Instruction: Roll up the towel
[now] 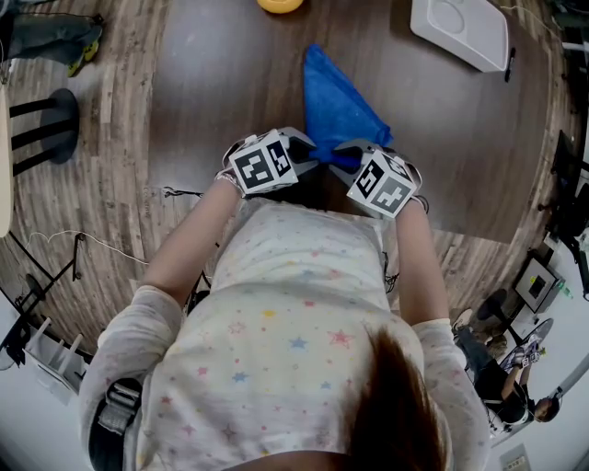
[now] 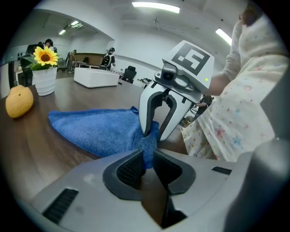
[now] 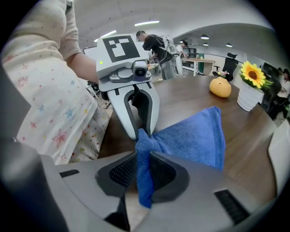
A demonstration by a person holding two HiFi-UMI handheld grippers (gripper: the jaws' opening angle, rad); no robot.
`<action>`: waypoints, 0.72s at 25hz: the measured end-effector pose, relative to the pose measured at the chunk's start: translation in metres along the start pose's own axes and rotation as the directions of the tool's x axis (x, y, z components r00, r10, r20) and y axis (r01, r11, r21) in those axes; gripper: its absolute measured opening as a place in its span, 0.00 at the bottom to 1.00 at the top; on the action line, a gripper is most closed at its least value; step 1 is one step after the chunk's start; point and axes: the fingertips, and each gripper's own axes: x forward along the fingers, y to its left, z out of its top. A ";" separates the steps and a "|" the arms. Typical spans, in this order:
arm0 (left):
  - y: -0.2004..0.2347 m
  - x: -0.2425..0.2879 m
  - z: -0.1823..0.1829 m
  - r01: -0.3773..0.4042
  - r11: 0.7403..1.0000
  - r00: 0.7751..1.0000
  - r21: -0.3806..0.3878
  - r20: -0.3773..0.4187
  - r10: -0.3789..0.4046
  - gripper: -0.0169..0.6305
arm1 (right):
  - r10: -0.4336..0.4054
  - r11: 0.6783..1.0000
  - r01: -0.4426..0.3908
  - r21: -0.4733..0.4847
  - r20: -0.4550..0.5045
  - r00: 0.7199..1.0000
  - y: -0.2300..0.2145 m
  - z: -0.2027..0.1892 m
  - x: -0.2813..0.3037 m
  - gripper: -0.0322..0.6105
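A blue towel (image 1: 337, 103) lies bunched on the dark table (image 1: 221, 83), narrowing toward the far end. Its near edge is gathered between both grippers at the table's front edge. My left gripper (image 1: 311, 158) is shut on the towel's near corner; in the left gripper view the blue cloth (image 2: 97, 129) runs into the dark pads (image 2: 131, 170). My right gripper (image 1: 342, 160) is shut on the neighbouring corner, and in the right gripper view a fold of the towel (image 3: 190, 136) hangs down between its pads (image 3: 164, 174). The two grippers face each other, fingertips almost touching.
An orange (image 1: 280, 5) sits at the table's far edge, a white tray (image 1: 460, 29) at the far right. In the left gripper view a sunflower pot (image 2: 45, 72) stands beside the orange (image 2: 19, 102). The person's torso presses close to the table's front edge.
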 end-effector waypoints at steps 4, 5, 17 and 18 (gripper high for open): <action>0.007 -0.002 0.005 0.002 1.000 1.000 -0.025 -0.001 -0.002 0.15 | 0.053 0.997 -0.053 0.051 -0.007 0.999 -0.008 0.003 -0.002 0.17; 0.008 -0.002 0.005 -0.003 1.000 1.000 -0.023 0.002 0.003 0.16 | 0.065 0.996 -0.064 0.062 -0.007 0.998 -0.010 0.003 -0.002 0.17; 0.034 -0.010 0.009 -0.117 0.988 0.989 -0.104 0.076 0.126 0.19 | -0.059 0.991 0.051 0.127 0.055 0.997 -0.040 0.014 -0.004 0.25; 0.036 -0.011 0.009 -0.131 0.985 0.987 -0.108 0.079 0.140 0.20 | -0.075 0.989 0.066 0.133 0.059 0.995 -0.043 0.015 -0.005 0.25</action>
